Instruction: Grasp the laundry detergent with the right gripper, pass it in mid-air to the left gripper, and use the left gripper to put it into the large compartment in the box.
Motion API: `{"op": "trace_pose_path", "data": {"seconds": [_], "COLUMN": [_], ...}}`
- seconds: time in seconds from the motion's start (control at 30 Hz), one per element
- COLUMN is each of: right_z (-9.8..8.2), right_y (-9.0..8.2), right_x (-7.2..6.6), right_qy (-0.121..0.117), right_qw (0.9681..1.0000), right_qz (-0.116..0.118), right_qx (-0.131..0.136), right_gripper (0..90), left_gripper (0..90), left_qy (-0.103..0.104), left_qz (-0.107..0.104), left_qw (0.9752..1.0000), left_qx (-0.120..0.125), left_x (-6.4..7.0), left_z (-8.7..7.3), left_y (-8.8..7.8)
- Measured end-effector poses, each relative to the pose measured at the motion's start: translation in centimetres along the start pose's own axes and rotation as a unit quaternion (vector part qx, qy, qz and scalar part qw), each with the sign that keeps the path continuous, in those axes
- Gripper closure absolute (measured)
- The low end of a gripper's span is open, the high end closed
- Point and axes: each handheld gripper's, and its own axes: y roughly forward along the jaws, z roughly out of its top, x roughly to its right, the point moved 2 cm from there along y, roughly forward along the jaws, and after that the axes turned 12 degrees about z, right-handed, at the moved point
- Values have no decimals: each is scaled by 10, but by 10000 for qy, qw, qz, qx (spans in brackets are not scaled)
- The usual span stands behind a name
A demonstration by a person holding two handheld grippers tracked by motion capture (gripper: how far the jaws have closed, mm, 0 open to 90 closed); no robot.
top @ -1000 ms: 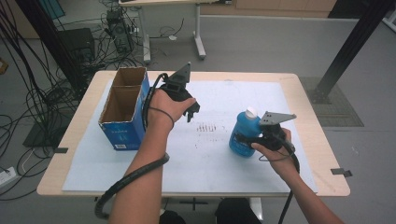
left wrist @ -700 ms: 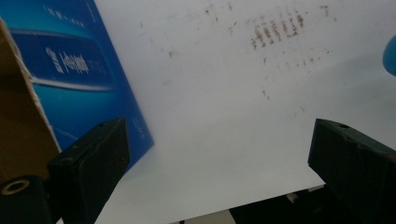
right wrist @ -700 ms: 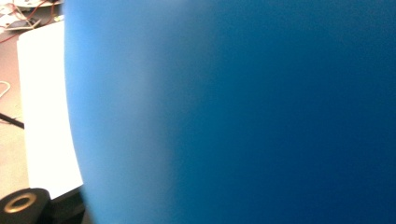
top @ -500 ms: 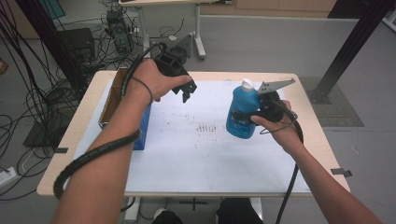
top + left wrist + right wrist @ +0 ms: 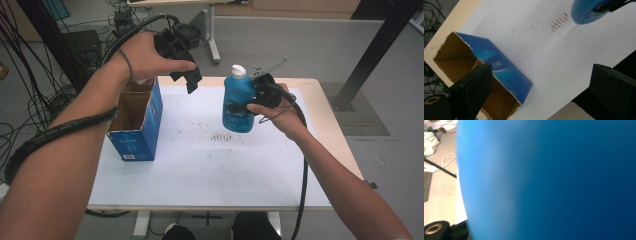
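Here, right gripper (image 5: 252, 97) clamped on blue bottle (image 5: 237, 100), left gripper (image 5: 192, 82) wide

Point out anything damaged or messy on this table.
The open blue box has a torn, ragged top rim. Dark specks dot the white table cover near the middle, below the blue bottle held up by the right gripper.

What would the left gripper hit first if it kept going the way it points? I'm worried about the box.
Probably the open blue box: the left gripper, jaws apart, points down at its near corner and the white tabletop beside it.
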Motion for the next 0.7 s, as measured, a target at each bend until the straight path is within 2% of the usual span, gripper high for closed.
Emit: {"op": "trace_pose_path", "data": {"seconds": [0.13, 0.17, 0.2, 0.43, 0.47, 0.7], "right_z": [13, 13, 18, 25, 26, 30], "right_y": [17, 17, 26, 48, 56, 70], "right_x": [0, 0, -2, -7, -9, -17], "right_qy": [-182, -182, -302, -489, -541, -679], "right_qw": [9993, 9993, 9983, 9958, 9948, 9918], "right_qz": [308, 308, 479, 743, 823, 1073], "right_qx": [-81, -81, -111, -226, -244, -143], "right_gripper": [442, 442, 442, 443, 443, 442], "left_gripper": [57, 56, 56, 56, 56, 55], "left_qy": [331, 331, 522, 796, 892, 1072], "left_qz": [20, 20, 74, 121, 145, 169], "left_qw": [9994, 9994, 9986, 9967, 9959, 9941], "left_qx": [48, 48, 26, -64, -59, -41], "left_x": [1, 1, 4, 7, 8, 13], "left_z": [-1, -1, -2, -2, -2, -5], "left_y": [-4, -4, -4, -7, -10, -11]}}
